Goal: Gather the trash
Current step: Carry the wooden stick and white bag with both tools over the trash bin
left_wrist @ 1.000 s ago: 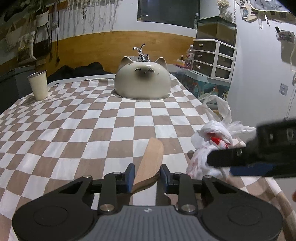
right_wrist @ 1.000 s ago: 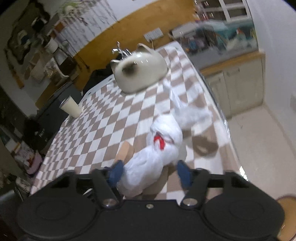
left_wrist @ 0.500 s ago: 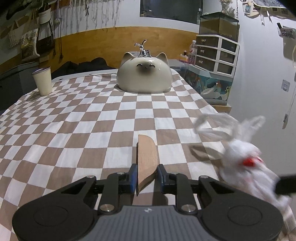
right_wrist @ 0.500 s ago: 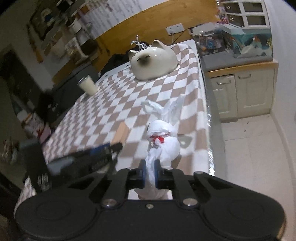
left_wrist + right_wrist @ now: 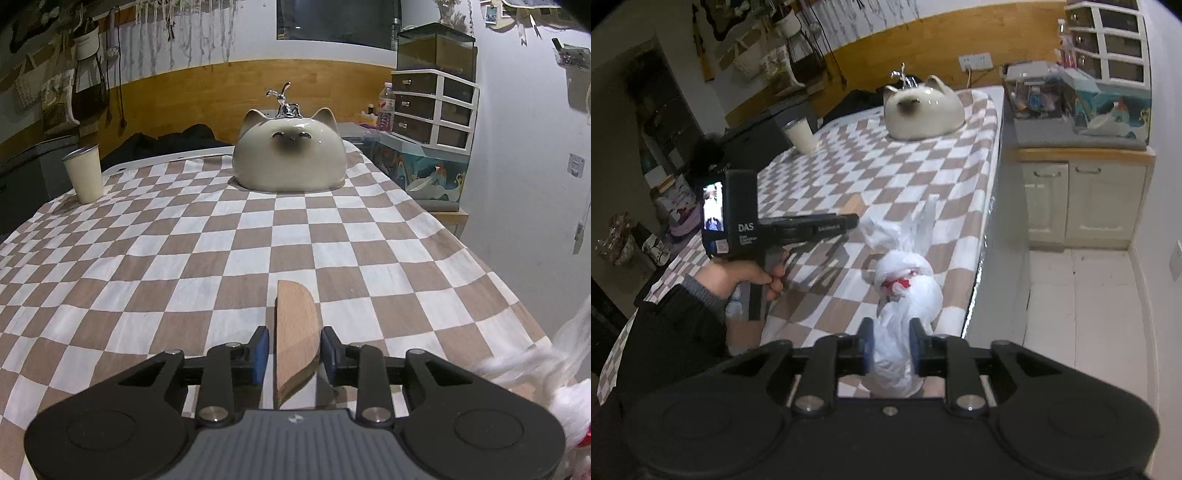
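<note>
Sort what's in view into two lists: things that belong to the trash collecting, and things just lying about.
Part of the job:
- white tied trash bag, between the right gripper jaws, which are opening
- wooden piece, between the left gripper jaws, also opening

Just lying about:
- cat-shaped ceramic
- cup
- drawer unit

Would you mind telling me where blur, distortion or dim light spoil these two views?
Left wrist view: the white trash bag at the right edge is smeared by blur; fisheye bends the checked tablecloth and wall lines; the cat-shaped bowl stays sharp. Right wrist view: the left corner is dim, the bag casts a soft shadow on the cloth, and the cabinet bows.
</note>
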Motion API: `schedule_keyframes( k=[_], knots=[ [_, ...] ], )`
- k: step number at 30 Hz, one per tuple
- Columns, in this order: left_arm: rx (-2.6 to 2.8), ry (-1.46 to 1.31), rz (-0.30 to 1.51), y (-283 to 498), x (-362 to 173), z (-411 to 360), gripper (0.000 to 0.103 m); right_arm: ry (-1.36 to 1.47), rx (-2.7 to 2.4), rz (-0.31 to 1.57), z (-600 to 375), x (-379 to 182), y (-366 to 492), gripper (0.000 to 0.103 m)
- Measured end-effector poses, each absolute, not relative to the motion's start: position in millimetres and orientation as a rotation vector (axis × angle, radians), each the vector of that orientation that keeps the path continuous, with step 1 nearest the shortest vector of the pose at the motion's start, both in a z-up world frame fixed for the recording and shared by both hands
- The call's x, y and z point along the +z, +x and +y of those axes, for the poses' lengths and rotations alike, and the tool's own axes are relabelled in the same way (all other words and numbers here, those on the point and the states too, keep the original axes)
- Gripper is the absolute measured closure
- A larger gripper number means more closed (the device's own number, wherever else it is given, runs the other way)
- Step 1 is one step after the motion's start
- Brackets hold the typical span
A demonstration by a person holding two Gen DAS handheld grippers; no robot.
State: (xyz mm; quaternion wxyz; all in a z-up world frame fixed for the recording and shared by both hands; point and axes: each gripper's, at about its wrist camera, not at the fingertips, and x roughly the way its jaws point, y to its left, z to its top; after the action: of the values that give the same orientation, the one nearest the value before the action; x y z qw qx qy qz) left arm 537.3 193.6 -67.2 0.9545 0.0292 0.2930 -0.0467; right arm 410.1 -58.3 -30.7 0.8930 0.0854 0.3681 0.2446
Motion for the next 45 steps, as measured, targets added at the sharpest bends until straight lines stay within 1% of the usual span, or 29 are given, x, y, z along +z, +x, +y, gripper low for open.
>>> schedule_keyframes(
  k=[1,2,3,6,8,11,13,15,17,21,30,45],
  knots=[
    [-0.096,0.057,0.595,537,-67,193,0.072,0.183,0.502,0.749,-57,-30,411,0.069],
    [-0.100,0.040,0.596,537,-67,195,0.074,0.191,0.496,0.735,-56,-29,411,0.058],
    [-0.109,0.003,0.598,536,-67,199,0.076,0.197,0.486,0.727,-53,-29,413,0.054],
    [-0.108,-0.032,0.605,533,-66,203,0.076,0.194,0.450,0.710,-43,-31,419,0.043],
    [-0.100,-0.025,0.609,530,-66,201,0.076,0.182,0.425,0.708,-34,-35,425,0.043],
    [-0.095,-0.031,0.616,525,-65,200,0.076,0.135,0.389,0.713,-21,-42,432,0.043],
    [-0.090,-0.035,0.619,522,-65,200,0.076,0.094,0.366,0.707,-16,-46,433,0.045],
    [-0.082,-0.032,0.622,518,-64,199,0.076,0.047,0.354,0.694,-13,-49,431,0.057],
    [-0.071,-0.030,0.622,512,-64,197,0.076,0.013,0.342,0.691,-13,-51,430,0.064],
    [-0.049,-0.025,0.621,497,-64,193,0.076,-0.032,0.349,0.674,-14,-53,425,0.069],
    [-0.019,-0.008,0.581,440,-55,180,0.076,0.016,0.351,0.604,-33,-48,403,0.071],
    [-0.059,0.014,0.487,331,-24,137,0.076,0.054,0.336,0.497,-72,-19,344,0.072]
  ],
)
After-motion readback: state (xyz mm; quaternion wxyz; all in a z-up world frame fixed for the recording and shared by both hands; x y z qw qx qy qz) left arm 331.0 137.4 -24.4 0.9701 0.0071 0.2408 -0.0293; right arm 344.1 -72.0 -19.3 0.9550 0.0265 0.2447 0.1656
